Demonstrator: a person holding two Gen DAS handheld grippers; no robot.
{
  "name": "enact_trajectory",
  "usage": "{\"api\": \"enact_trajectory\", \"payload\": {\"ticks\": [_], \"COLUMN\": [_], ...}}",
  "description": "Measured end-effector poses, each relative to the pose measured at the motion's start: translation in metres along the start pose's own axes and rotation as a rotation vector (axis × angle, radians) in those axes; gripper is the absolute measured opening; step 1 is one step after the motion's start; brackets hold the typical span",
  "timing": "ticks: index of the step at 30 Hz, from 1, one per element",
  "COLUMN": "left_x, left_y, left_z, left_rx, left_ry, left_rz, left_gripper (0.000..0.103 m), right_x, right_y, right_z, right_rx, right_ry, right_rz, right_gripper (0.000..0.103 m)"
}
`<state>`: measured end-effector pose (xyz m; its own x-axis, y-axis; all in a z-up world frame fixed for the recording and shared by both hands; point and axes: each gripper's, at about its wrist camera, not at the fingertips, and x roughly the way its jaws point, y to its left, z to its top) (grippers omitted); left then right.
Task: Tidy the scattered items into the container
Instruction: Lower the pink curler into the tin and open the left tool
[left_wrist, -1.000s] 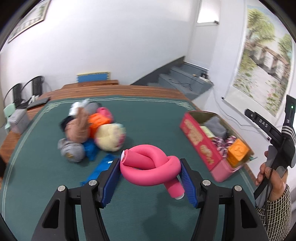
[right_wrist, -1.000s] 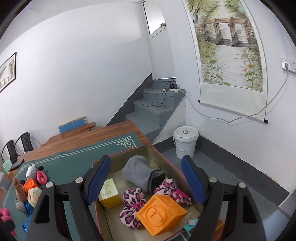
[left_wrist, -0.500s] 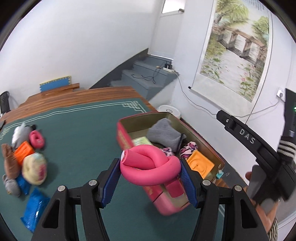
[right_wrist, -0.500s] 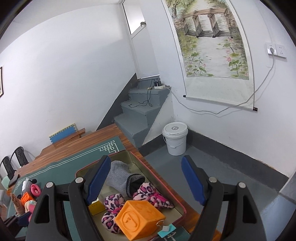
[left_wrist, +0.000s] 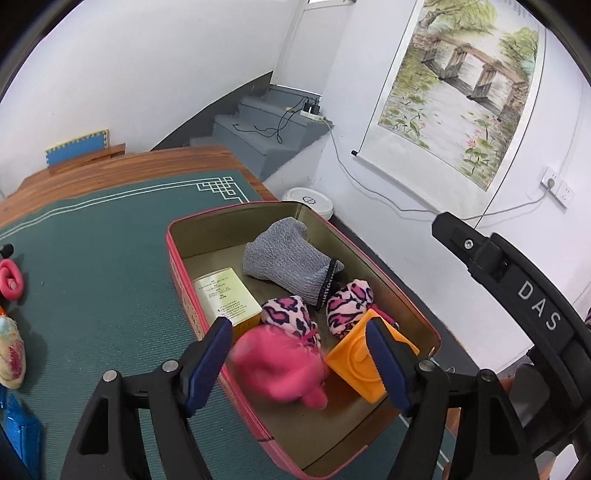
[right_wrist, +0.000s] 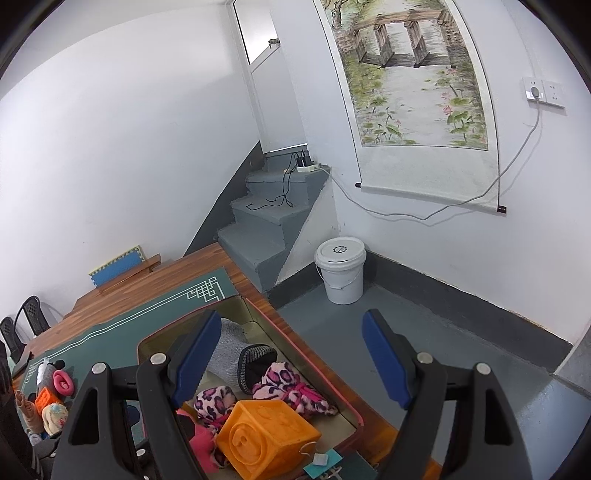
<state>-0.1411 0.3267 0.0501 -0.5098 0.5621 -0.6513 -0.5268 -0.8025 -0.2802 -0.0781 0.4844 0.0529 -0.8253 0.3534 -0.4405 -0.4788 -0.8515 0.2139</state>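
The left gripper (left_wrist: 295, 354) is hanging over the near end of the red tin (left_wrist: 258, 218), its jaws opening. The pink foam knot (left_wrist: 280, 365) is showing between them as a blur, clear of both pads and inside the tin's walls; its long axis and heading cannot be told. The tin's long axis is running away from the camera toward the white bucket (right_wrist: 341, 269).

Inside the tin are lying one grey sock (left_wrist: 288, 258), one yellow box (left_wrist: 225, 295) against the left wall, two leopard-print bundles (left_wrist: 291, 314) in the middle, and one orange cube (left_wrist: 358, 360) at the near right.

The right gripper (right_wrist: 291, 358) is hovering over the tin's right edge, jaws apart with nothing between them.

Left of the tin, more items are still sitting on the green mat (left_wrist: 92, 280), including one small pink ring (left_wrist: 11, 280).
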Motion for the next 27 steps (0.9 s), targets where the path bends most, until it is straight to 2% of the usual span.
{"api": "enact_trajectory", "payload": {"ticks": [7,12,19,27], "left_x": [-0.008,-0.026,-0.056,-0.108], "left_y": [0.01,0.018,0.046,0.105], "left_z": [0.0,-0.003,-0.014,-0.041], "left_rx": [-0.033,-0.031,-0.046,-0.102], "left_ry": [-0.013,-0.032,-0.061,-0.084], "left_rz": [-0.005,0.021,0.111,0.234], "left_gripper": [0.076,0.076,0.076,0.076], "right_x": [-0.001,-0.003,-0.004,-0.016], "right_y": [0.002,0.009,0.023,0.053], "right_z": [-0.003,-0.005,-0.012,-0.027], "right_rx": [-0.005,-0.026,-0.073,-0.164], "right_ry": [-0.008,-0.014,-0.016,-0.039], "right_rz": [-0.005,0.013,0.044,0.135], "right_gripper": [0.081,0.082,0.082,0.082]}}
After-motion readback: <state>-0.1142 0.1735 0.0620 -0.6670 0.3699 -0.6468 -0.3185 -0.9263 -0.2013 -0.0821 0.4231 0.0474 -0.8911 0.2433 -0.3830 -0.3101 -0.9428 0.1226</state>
